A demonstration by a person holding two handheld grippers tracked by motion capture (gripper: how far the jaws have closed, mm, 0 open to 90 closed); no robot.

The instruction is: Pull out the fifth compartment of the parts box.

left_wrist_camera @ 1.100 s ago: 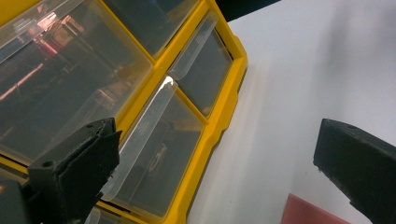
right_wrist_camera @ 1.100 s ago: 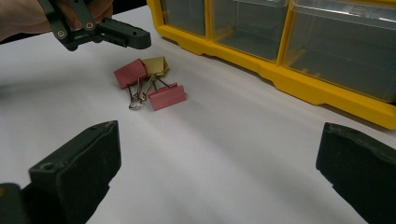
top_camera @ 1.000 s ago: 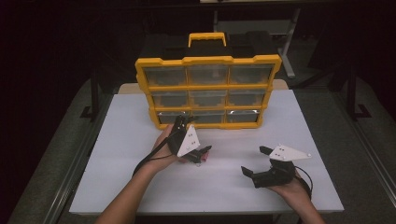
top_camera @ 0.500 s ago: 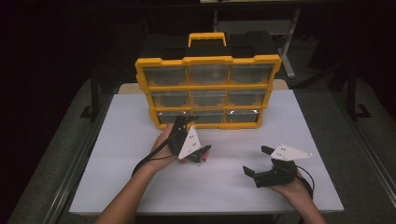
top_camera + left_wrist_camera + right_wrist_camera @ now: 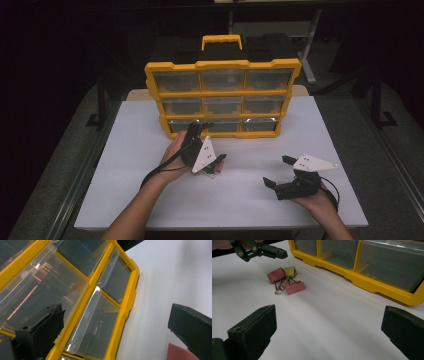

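Note:
A yellow organizer (image 5: 222, 92) with nine clear drawers stands upright at the back of the white table (image 5: 150, 200). My left gripper (image 5: 210, 143) is open just in front of its bottom left drawer (image 5: 93, 327), one jaw close to the drawer front. Three binder clips lie on the table beneath it: two pink (image 5: 276, 275) (image 5: 295, 287) and one yellow (image 5: 289, 270). One pink clip (image 5: 178, 353) lies beside the left gripper's (image 5: 115, 315) right jaw. My right gripper (image 5: 278, 171) is open and empty, low over the table at the front right, apart from the clips.
The organizer's drawers (image 5: 387, 267) are all shut, and their contents cannot be made out. A yellow carry handle (image 5: 222, 40) tops it. Dark floor and metal frames surround the table. From the right gripper (image 5: 328, 315), the left gripper (image 5: 262, 250) hangs beyond the clips.

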